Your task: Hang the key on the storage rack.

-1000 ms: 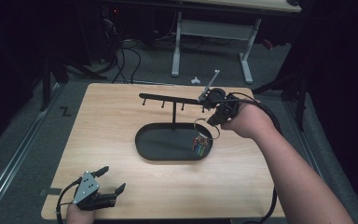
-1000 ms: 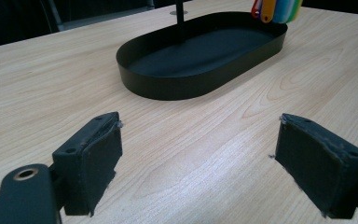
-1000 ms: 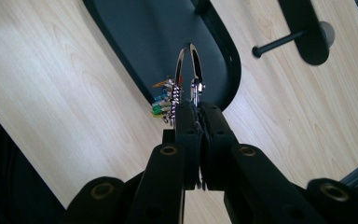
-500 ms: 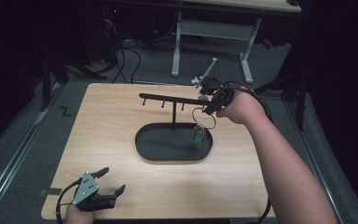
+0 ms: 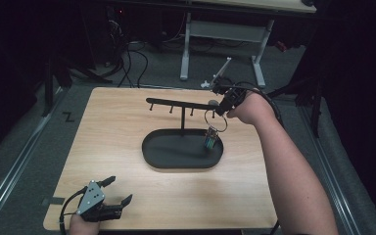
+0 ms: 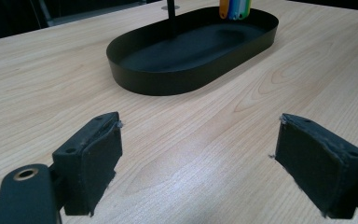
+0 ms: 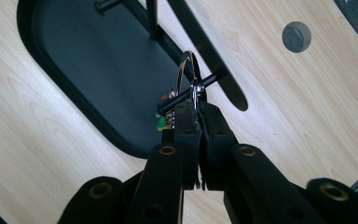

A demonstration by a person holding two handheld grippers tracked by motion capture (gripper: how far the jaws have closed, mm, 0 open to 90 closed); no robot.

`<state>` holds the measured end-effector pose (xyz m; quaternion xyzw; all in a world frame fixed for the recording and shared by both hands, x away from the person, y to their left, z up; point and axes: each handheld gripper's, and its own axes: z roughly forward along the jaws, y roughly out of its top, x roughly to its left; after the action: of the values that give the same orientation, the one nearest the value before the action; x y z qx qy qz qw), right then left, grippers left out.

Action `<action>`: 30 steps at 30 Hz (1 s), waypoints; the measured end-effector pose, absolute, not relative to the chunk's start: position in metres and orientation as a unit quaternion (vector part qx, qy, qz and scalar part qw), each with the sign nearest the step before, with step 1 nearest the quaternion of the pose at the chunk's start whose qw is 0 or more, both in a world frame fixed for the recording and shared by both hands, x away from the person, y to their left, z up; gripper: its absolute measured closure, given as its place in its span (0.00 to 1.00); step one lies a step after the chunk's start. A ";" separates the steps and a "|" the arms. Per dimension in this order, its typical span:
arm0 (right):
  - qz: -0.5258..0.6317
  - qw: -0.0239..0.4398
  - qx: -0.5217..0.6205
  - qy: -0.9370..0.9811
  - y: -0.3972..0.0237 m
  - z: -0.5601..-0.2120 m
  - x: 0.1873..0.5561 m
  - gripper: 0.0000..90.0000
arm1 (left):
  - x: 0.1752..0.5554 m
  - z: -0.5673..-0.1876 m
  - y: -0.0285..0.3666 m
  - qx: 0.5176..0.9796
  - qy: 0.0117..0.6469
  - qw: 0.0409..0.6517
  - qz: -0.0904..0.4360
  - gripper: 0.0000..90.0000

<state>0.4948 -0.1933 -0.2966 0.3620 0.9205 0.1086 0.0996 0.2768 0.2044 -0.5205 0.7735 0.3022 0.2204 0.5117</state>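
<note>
Since the frame a second ago, the right gripper (image 5: 220,104) has risen from low over the tray and moved toward the far right end of the black metal hanger bar with short pegs (image 5: 178,103). It carries the thin silver metal key ring (image 5: 216,119), whose bunch of coloured plastic tags (image 5: 211,139) has come up with it and now hangs above the tray's right end instead of lying lower in it.

Right gripper view: jaws pressed together, pinching the key ring (image 7: 189,74) at its lower edge. The loop sits at the end peg (image 7: 200,86) of the bar; the peg appears to cross the ring's opening, but I cannot tell whether the ring is fully threaded over it. Green and dark tags (image 7: 162,122) show just behind the jaw tips.

Judgement: the work is hanging the ring on the rack, and the lift phase looks finished. What remains is seating the loop on the peg and letting go. A release before the ring is on would drop it back into the tray.

Containers: the black oval shallow tray (image 5: 152,154), base of the rack's upright post, holds nothing loose that I can see. From the left gripper view the tags (image 6: 235,8) hang at the tray's (image 6: 135,81) far rim.

Left gripper (image 5: 113,192) rests at the near left corner of the light wooden table (image 5: 103,127), jaws spread wide, nothing between them.
</note>
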 end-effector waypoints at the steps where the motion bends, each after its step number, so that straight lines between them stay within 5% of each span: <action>1: 0.109 0.100 0.362 0.920 -0.193 -0.297 0.495 0.97 | 0.277 -0.520 0.204 0.773 0.302 0.512 0.220 0.17; 16: 0.135 0.105 0.375 0.911 -0.193 -0.292 0.491 0.83 | 0.277 -0.521 0.204 0.776 0.300 0.509 0.220 0.17; 22: 0.162 0.130 0.380 0.901 -0.194 -0.295 0.479 0.50 | 0.278 -0.521 0.203 0.774 0.302 0.511 0.222 0.17; 30: 0.185 0.157 0.365 0.899 -0.200 -0.309 0.459 0.29 | 0.278 -0.521 0.202 0.777 0.300 0.507 0.220 0.17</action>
<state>0.4594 -0.2003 -0.3090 0.3648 0.8989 0.1852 0.1568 0.2779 0.2024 -0.5209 0.7770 0.3003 0.2204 0.5074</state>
